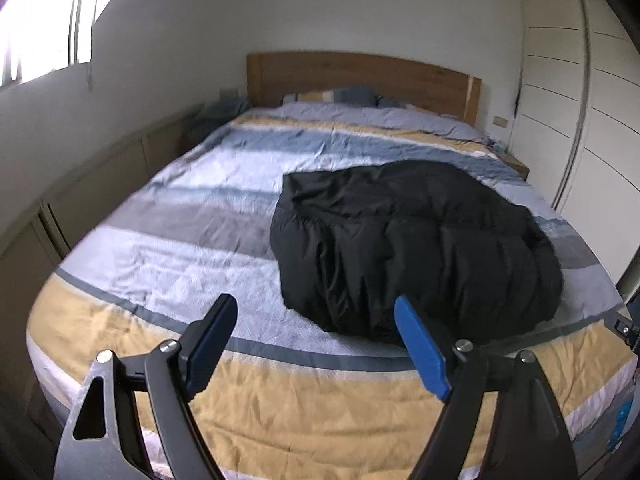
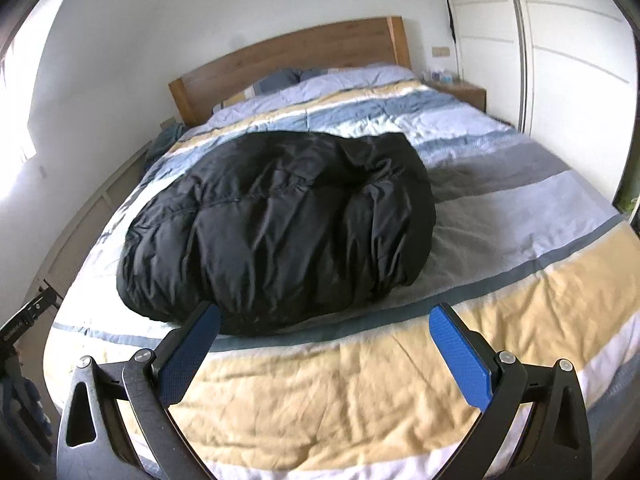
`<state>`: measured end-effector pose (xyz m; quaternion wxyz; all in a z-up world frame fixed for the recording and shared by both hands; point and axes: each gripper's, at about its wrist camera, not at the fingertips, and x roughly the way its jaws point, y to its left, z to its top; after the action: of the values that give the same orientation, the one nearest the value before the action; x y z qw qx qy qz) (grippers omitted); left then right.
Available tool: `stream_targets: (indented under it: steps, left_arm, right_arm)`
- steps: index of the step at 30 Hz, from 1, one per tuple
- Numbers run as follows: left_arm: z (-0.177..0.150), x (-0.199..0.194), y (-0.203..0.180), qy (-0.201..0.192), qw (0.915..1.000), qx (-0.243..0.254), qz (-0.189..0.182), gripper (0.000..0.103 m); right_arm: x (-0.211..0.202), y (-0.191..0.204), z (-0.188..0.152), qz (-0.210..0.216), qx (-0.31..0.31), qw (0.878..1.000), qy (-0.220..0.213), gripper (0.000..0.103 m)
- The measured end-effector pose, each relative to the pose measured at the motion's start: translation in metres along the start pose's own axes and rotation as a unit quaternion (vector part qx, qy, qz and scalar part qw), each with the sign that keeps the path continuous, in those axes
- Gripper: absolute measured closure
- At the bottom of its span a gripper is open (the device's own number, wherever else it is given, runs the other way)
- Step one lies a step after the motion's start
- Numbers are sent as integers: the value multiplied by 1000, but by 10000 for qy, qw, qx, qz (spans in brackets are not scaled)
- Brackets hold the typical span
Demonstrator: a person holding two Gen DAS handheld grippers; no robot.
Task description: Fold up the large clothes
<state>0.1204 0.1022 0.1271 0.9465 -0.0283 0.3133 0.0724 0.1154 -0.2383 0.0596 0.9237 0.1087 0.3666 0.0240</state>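
Note:
A black puffy jacket point(image 1: 412, 248) lies folded in a bulky bundle on the striped bedspread point(image 1: 200, 216). It also shows in the right wrist view point(image 2: 280, 224). My left gripper point(image 1: 316, 308) is open and empty, held above the foot of the bed, just short of the jacket's near edge. My right gripper point(image 2: 324, 316) is open and empty too, above the yellow stripe, its left finger point(image 2: 192, 344) in front of the jacket's near edge.
The bed point(image 2: 520, 240) has a wooden headboard point(image 1: 360, 76) and pillows point(image 1: 340, 96) at the far end. A white wardrobe point(image 1: 572, 100) stands on the right beside a small nightstand point(image 2: 464, 90). Low cabinets point(image 1: 100, 184) and a window point(image 1: 36, 28) run along the left.

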Motion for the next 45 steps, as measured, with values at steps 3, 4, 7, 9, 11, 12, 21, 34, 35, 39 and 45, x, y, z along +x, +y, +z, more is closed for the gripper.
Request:
stream_targets:
  steps: [3,4,7,9,11,12,21,34,35,39,45]
  left_arm:
    - [-4,-32,-16,-263,9996,114,-78,23]
    - [-6,-41,-20,-327,9993,143,-99,23]
    - [-13,-67,-30,-491,9986,162,-92,23]
    - [-17,-81,-34,-564,9982,177,-94,23]
    - [-22,-93,-36,-649,9978,136,-67,23]
    - [-24,-98,-37,-694,9975,117,-38,23]
    - [-39,-127,-41,-1107,9937,120,126,23]
    - [-53,-127,-47,-1194,9925,197,164,23]
    - [-54,-125,-47,-1171,9928,209,162,23]
    - [-57,-121,-50,-1116,9933,250,135,23]
    - [-60,-116,-53,-1075,9938,270,104,23]
  right_arm:
    - [-24,7,-9,-26,-26,9998,-190,0]
    - [-33,9,-12,-40,-49,9997,-252,0]
    - [-54,15,-20,-32,-107,9992,-389,0]
    - [-65,19,-24,-53,-156,9987,-473,0]
    - [-78,24,-29,-39,-218,9980,-584,0]
    - [-82,25,-30,-28,-242,9978,-613,0]
    - [-108,37,-42,-39,-442,9955,-842,0]
    - [-109,33,-49,-220,-445,9941,-962,0]
    - [-109,32,-49,-245,-451,9939,-972,0]
    - [-108,28,-49,-318,-449,9935,-995,0]
    - [-102,24,-51,-365,-401,9939,-965,0]
